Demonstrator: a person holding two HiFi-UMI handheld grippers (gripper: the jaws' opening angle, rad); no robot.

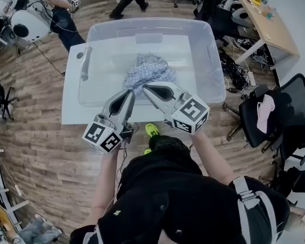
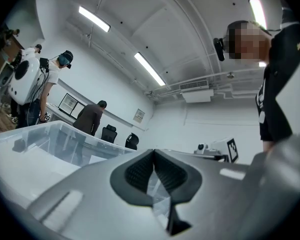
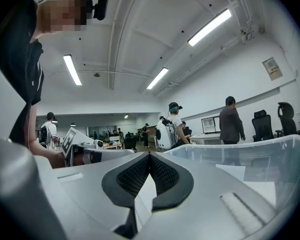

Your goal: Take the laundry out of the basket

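Both jaws pressed together, nothing between them.
- left gripper (image 1: 132, 92): in its own view (image 2: 153, 153) the pads meet at the tips, no fabric in the gap.
- right gripper (image 3: 149, 155): same, pads closed tip to tip, empty. In the head view (image 1: 145, 87) it sits just beside the left one, the two tips angled in toward each other.

Both grippers hang over the near edge of the desk (image 1: 71, 111), tips at the near wall of the basket (image 1: 203, 32). The basket is clear plastic and takes up most of the desk, pushed toward the right edge. That leaves a bare strip along the left and near edges.

The checked cloth (image 1: 150, 70), blue and white, lies bunched inside the basket, about mid-width and closer to the near wall. From above, the gripper tips overlap its near hem. Can't tell if they touch it. The cloth isn't visible in either gripper view, only the basket wall (image 2: 50, 134) (image 3: 250, 154).

Office chair (image 1: 274, 111) stands off the desk's right edge.
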